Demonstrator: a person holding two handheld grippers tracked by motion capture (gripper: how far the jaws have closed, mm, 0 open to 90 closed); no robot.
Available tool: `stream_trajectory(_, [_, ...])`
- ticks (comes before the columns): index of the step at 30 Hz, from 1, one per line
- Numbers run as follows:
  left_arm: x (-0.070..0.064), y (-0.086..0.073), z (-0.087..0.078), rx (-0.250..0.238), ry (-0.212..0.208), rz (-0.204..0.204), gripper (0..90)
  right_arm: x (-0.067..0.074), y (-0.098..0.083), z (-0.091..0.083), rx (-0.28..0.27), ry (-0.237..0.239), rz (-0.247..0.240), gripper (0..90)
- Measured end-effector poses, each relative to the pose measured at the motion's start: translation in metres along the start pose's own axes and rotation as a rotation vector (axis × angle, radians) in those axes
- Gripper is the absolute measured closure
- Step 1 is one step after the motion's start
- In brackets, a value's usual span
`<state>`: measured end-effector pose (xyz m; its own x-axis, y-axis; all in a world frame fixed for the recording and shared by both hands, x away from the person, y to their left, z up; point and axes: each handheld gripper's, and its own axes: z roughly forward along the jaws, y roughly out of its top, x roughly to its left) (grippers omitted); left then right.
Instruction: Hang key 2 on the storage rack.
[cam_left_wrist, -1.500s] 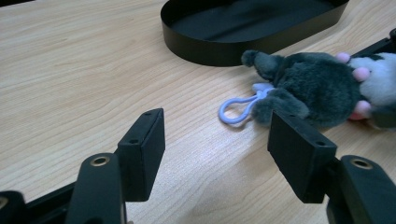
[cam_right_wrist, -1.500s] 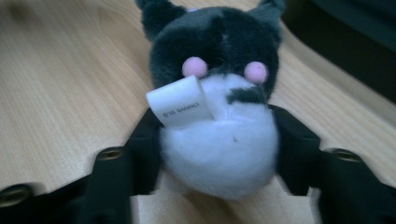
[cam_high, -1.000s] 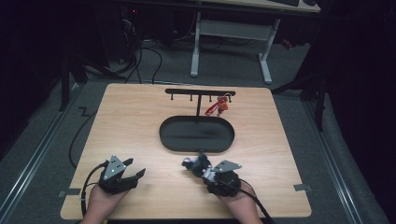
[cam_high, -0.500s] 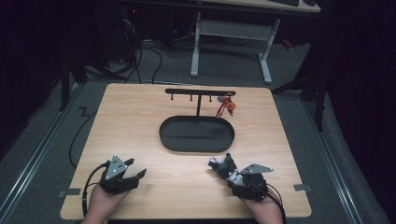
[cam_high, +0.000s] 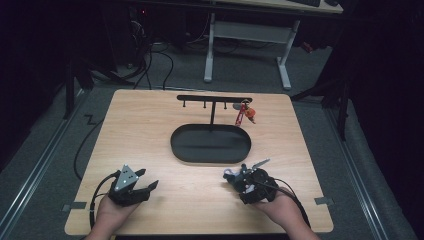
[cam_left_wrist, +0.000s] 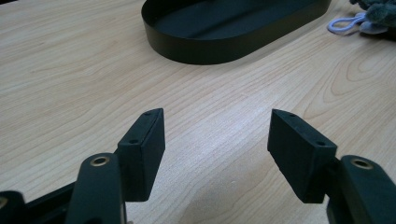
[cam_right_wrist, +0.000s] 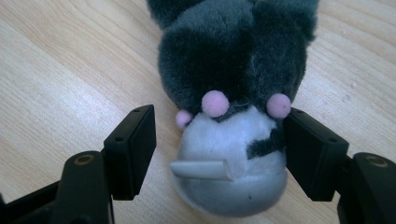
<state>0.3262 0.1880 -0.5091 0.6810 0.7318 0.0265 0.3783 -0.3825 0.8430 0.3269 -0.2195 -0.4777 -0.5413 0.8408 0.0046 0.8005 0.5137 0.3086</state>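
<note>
Right claw (cam_right_wrist: 222, 120) has just been opening, spread round the grey-and-white plush toy (cam_right_wrist: 233, 93) lying low and right of centre on the tabletop (cam_high: 150, 125), its sewn tag (cam_right_wrist: 201, 169) unreadable edge-on, left claw (cam_left_wrist: 217, 119) spread on nothing, black tray (cam_high: 172, 145) beyond.

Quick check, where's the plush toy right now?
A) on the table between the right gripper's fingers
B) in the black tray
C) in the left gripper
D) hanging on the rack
A: the plush toy lies on the table between the right gripper's fingers, which have just been opening, with a gap at one side; the tray holds nothing.
</note>
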Motion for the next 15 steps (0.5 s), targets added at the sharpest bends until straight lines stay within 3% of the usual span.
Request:
stream_trajectory(5, [0.0,0.001,0.003,0.001,-0.005,0.001,37.0,-0.001,0.011,0.0,0.085,-0.012,-0.026,32.7])
stream_trajectory(10, [-0.001,0.001,0.006,0.011,-0.016,0.009,36.9,-0.001,0.021,0.001,0.147,-0.02,-0.028,38.8])
stream_trajectory(13, [-0.002,0.002,0.006,0.012,-0.016,0.013,36.9,-0.003,0.025,0.005,0.198,-0.019,-0.03,37.9])
stream_trajectory(14, [-0.002,0.002,0.006,0.011,-0.018,0.014,36.9,-0.002,0.025,0.004,0.217,-0.016,-0.005,38.0])
stream_trajectory(15, [-0.002,0.002,0.006,0.01,-0.017,0.016,36.9,-0.003,0.025,0.005,0.219,-0.016,-0.023,38.1])
